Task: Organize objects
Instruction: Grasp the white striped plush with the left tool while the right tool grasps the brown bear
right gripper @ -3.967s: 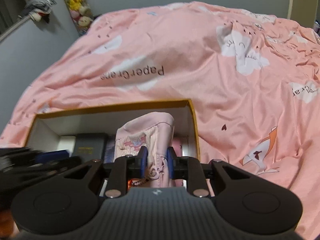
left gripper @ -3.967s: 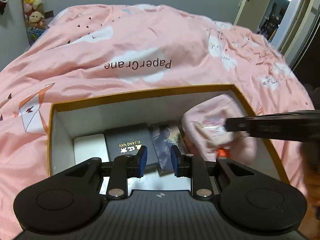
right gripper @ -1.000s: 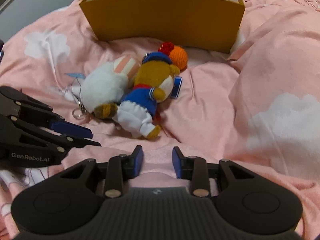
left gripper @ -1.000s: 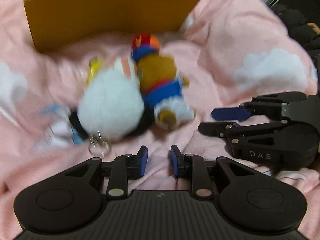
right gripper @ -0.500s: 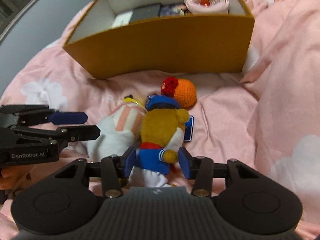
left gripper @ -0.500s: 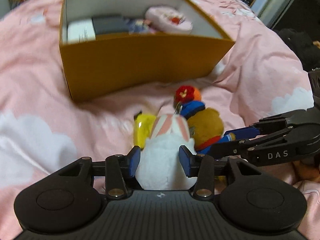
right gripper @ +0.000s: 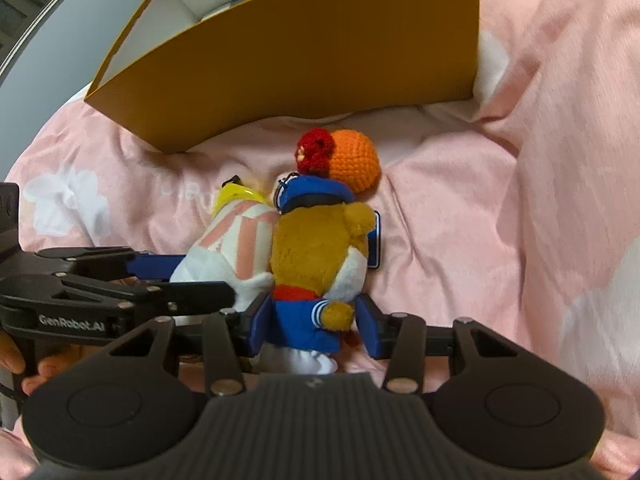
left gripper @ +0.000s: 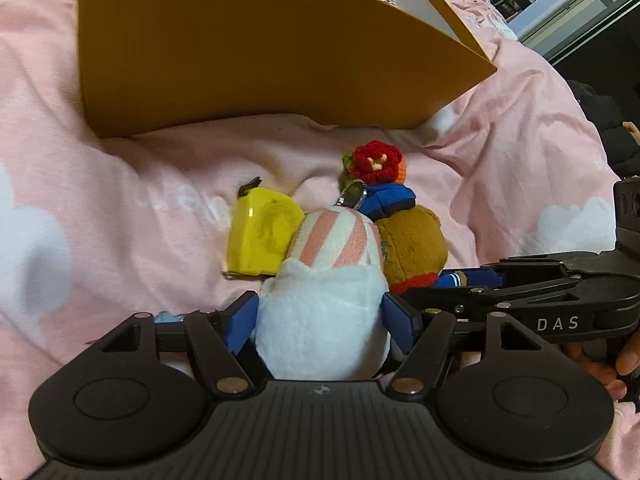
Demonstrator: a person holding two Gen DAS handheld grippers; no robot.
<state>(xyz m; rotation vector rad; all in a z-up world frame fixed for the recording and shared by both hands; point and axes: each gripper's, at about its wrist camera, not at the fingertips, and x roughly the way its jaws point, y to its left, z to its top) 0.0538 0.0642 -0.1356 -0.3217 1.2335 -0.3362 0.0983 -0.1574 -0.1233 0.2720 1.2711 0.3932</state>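
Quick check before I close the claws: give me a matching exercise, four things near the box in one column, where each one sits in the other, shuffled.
Things:
1. white plush
2. brown bear plush
3. orange crochet ball
4. yellow toy

Places:
A. nearest the yellow box, behind the bear's blue cap
B. between the right claw's fingers
C. between the left claw's fingers
D. on the bedcover, beside the white plush on the side away from the bear

Pairs: 1-C, 2-B, 3-A, 4-D
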